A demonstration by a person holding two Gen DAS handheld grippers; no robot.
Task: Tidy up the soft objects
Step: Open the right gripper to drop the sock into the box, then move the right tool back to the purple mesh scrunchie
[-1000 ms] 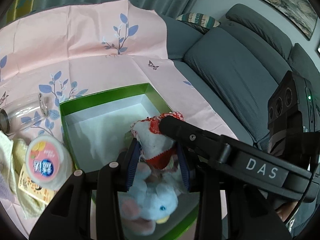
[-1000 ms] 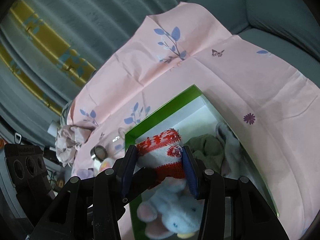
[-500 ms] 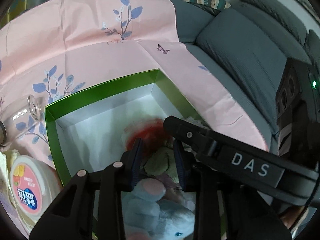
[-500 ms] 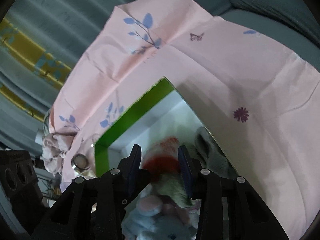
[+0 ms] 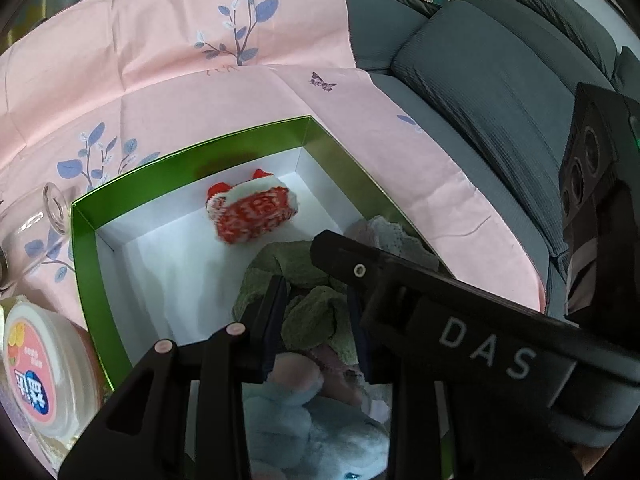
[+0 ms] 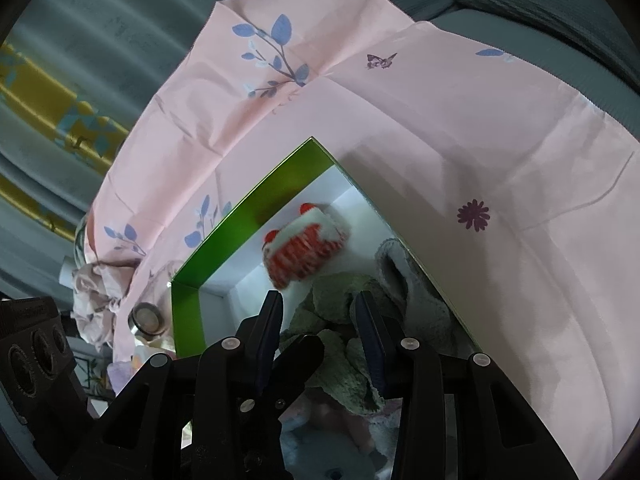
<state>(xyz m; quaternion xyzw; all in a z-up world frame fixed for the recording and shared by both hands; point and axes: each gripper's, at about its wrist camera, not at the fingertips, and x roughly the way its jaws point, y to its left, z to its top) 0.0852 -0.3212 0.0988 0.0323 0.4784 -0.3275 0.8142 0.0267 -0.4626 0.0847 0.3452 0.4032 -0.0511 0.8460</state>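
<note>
One green box (image 5: 86, 256): one red-white toy (image 5: 252, 212), one green cloth (image 5: 308, 316), one blue plush (image 5: 320, 436); both grippers (image 5: 316, 320) (image 6: 318, 332) narrow, empty

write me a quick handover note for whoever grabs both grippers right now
Left gripper: jaws apart, holding nothing, above the green cloth.
Right gripper: the same, empty.
In the green box: red-and-white toy lying free at the far end, green cloth, blue plush, pale knit piece.
Done: those four are boxed.
Left: probably the crumpled pale fabric outside the box; the tub and glass jar look hard, so leave them.
</note>
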